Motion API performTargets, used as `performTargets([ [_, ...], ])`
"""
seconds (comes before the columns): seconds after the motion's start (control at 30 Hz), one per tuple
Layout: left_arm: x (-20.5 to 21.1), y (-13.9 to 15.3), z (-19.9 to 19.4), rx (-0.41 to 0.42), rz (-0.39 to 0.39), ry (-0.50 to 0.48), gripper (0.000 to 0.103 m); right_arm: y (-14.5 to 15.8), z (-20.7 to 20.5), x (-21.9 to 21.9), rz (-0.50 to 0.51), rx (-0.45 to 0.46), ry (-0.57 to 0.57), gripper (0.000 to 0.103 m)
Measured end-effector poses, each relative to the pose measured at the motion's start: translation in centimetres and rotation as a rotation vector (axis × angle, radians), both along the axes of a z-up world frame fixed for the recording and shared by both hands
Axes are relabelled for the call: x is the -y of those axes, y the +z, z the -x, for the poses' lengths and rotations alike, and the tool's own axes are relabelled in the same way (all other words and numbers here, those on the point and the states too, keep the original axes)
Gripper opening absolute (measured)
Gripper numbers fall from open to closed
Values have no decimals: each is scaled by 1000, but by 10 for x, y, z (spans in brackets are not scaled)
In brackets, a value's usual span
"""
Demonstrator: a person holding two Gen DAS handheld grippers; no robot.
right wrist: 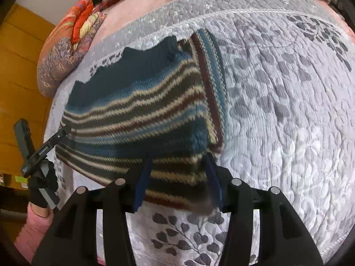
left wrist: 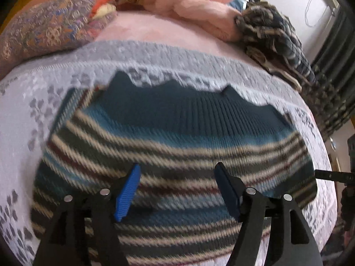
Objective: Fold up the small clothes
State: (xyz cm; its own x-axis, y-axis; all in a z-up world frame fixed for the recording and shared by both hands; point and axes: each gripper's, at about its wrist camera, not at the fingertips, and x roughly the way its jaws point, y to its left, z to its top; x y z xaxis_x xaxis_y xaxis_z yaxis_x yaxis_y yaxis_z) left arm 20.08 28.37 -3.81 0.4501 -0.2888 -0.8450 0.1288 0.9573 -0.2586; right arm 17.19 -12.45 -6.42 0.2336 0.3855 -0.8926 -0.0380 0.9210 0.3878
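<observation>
Home bedroom, quilted bedspread (right wrist: 277,110), pillow (left wrist: 44,28), curtain (left wrist: 332,84)

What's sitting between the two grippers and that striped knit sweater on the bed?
Nothing visible. The left gripper hovers open directly over the striped knit sweater; the right gripper is open at its near edge.

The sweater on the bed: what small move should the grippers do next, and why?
Probably close the right gripper on the near hem of the sweater. Both grippers look open, and the hem lies between the right one's fingers. The left gripper hovers above the sweater's stripes and holds nothing. The sweater lies fairly flat on the quilt, one side already folded in, so a lengthwise fold seems next.
</observation>
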Motion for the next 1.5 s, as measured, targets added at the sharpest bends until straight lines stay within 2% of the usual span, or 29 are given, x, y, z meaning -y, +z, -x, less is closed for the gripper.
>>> performTargets([
  [0.13,5,-7,14,0,-33,11,70,-16,6,-1,22,-38,14,49],
  [0.23,7,-8,22,14,-55,23,70,-27,7,0,30,-57,14,44],
  [0.33,9,-8,27,24,-72,33,70,-26,8,-3,28,-42,27,24],
  [0.37,10,-8,29,30,-77,32,70,-24,8,-4,25,-32,32,13],
  [0.4,10,-7,29,35,-82,33,70,-22,8,-6,20,-24,40,12],
  [0.63,12,-1,35,74,-101,33,70,3,9,0,-40,16,44,11],
  [0.77,11,1,37,88,-107,34,70,6,14,11,-75,14,30,11],
  [1.1,16,1,38,104,-132,19,70,-21,19,10,-11,-52,40,11],
  [1.5,17,-18,36,63,-153,8,70,-46,19,2,39,-85,52,11],
])
